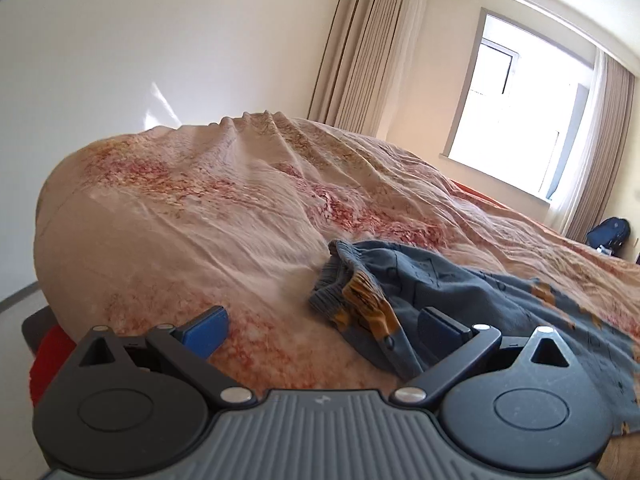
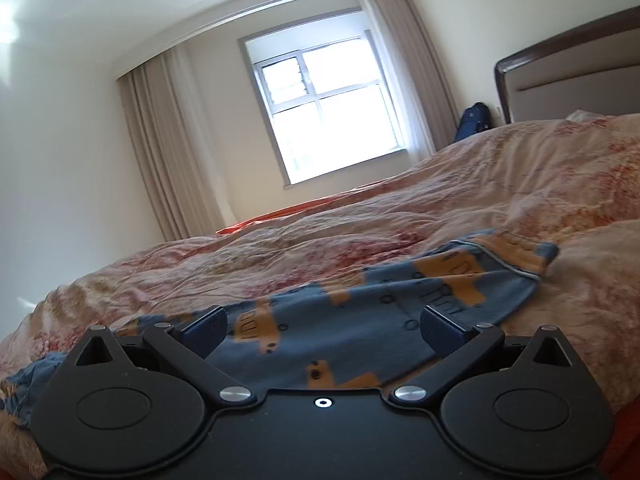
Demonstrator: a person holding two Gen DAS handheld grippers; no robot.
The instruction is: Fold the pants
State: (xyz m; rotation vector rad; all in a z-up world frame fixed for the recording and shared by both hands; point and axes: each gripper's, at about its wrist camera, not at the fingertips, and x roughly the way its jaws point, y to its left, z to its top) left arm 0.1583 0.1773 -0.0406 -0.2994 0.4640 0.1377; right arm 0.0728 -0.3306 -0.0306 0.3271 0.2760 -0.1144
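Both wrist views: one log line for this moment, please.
item: blue cotton pants with orange print, flat on floral bedspread | left hand-held gripper: open, empty | right hand-held gripper: open, empty

Soft matt printed cotton pants (image 2: 360, 320) between the right tongs (image 2: 322, 326), ribbed knit waistband (image 1: 332, 292) ahead of the left tongs (image 1: 322, 326), rumpled cloth bedspread (image 1: 200, 220) beyond, matt black plastic arms, shiny metal rivets

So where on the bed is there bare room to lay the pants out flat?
Free: the bedspread left of the pants' waistband, up to the rounded bed edge, and the stretch beyond the pants toward the window. Crowded: only where the pants lie.
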